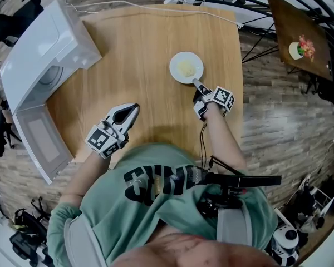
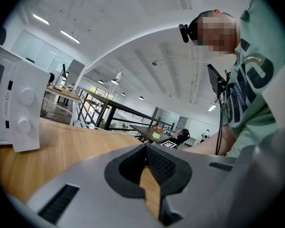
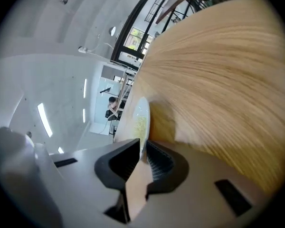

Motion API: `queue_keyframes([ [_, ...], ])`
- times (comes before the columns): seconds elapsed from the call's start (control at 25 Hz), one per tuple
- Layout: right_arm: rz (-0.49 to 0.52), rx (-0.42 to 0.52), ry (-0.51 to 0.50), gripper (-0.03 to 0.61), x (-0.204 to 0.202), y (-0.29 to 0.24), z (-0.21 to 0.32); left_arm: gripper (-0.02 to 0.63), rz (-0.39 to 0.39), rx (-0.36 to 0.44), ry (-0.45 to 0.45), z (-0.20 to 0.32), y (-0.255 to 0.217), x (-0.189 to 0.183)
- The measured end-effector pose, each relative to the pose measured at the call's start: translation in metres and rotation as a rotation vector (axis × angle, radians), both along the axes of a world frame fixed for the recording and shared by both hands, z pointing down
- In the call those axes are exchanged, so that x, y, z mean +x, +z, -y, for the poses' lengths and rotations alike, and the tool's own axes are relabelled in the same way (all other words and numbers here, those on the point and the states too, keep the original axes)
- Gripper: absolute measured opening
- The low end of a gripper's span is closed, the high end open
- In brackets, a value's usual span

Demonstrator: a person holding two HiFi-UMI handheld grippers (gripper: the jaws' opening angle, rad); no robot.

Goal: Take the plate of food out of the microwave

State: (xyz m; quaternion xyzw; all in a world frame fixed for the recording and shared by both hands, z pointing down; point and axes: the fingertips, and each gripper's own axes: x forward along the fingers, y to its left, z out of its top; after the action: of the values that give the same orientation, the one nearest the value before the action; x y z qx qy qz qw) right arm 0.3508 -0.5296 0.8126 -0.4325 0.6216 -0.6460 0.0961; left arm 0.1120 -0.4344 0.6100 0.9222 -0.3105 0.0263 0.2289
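Observation:
A white plate (image 1: 186, 67) with pale yellow food sits on the wooden table (image 1: 139, 43), right of centre. My right gripper (image 1: 196, 84) reaches its near rim from the front. In the right gripper view the plate (image 3: 141, 120) stands edge-on, its rim pinched between the tips of the right gripper (image 3: 143, 148). The white microwave (image 1: 44, 54) stands at the table's left with its door (image 1: 39, 141) swung open toward me. My left gripper (image 1: 134, 107) rests low near the table's front edge; its jaws (image 2: 145, 146) meet with nothing between them.
A white cable (image 1: 156, 4) runs along the table's back edge. A second dark table with a flower pot (image 1: 303, 48) stands at the upper right, across a gap of wooden floor. The microwave (image 2: 19, 108) shows at the far left of the left gripper view.

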Motion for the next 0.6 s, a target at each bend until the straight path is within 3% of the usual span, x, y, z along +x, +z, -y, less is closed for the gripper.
queue_keyframes([
  [0.08,-0.118,-0.013,-0.073,0.073,-0.002,0.003,-0.004,0.005,-0.004,0.002,0.003,-0.001,-0.001,0.0],
  [0.24,-0.335,-0.059,-0.221,0.085,-0.004,0.01,-0.014,0.005,-0.007,-0.01,-0.001,-0.003,-0.005,-0.004],
  [0.4,-0.377,-0.077,-0.239,0.127,-0.002,0.007,-0.014,0.005,-0.008,0.003,-0.015,-0.004,-0.012,-0.011],
  [0.6,-0.354,-0.071,-0.204,0.127,-0.003,-0.001,-0.015,0.005,0.0,0.021,-0.037,-0.012,-0.023,-0.025],
])
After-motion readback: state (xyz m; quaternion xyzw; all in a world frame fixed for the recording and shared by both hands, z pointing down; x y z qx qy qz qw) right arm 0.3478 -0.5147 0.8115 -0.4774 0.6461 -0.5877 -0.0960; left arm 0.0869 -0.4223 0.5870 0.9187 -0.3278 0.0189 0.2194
